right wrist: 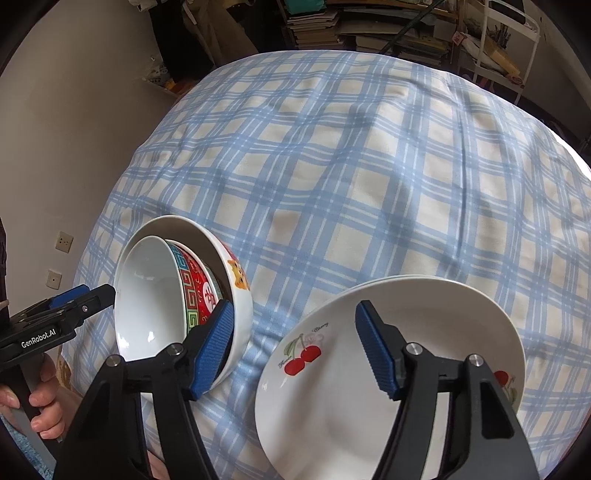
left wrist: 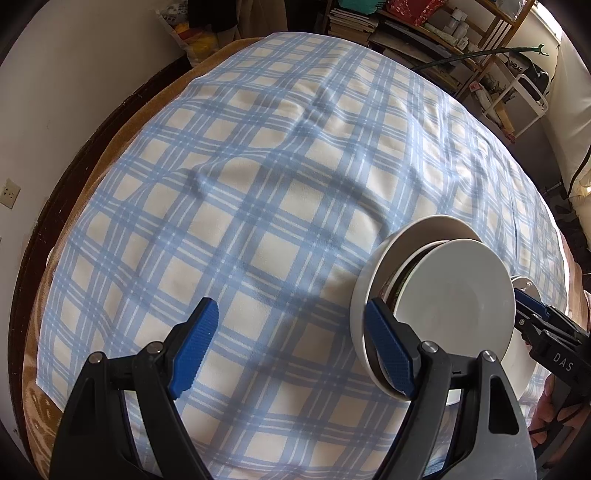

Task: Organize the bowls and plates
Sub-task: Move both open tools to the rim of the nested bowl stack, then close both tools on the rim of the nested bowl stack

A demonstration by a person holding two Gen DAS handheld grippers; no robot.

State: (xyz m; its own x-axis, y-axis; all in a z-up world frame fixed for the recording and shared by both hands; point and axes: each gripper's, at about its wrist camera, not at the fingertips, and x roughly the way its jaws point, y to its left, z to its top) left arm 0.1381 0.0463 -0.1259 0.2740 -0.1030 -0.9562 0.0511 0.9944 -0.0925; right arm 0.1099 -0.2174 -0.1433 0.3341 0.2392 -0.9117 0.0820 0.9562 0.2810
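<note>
Nested bowls [right wrist: 177, 295] sit on the blue plaid cloth [right wrist: 332, 166]: a white outer bowl with an orange cat print [right wrist: 238, 277] holds a red and green patterned bowl [right wrist: 192, 291]. To their right is a white cherry-print plate [right wrist: 332, 387], stacked on another plate. My right gripper [right wrist: 295, 352] is open above the gap between bowls and plates, its pads pressing on nothing. My left gripper [left wrist: 291, 347] is open over bare cloth, just left of the bowls [left wrist: 443, 295], with its right finger [left wrist: 388, 350] in front of the outer rim. Its tips [right wrist: 103, 295] show beside the bowls' left rim.
The cloth covers a brown table [left wrist: 122, 122] close to a white wall [left wrist: 74, 74] on the left. Bookshelves [left wrist: 369, 26] and a white cart [left wrist: 524, 103] stand beyond the far edge. A person's hand [right wrist: 40, 410] grips the left handle. The right gripper [left wrist: 522, 314] reaches in beside the bowls.
</note>
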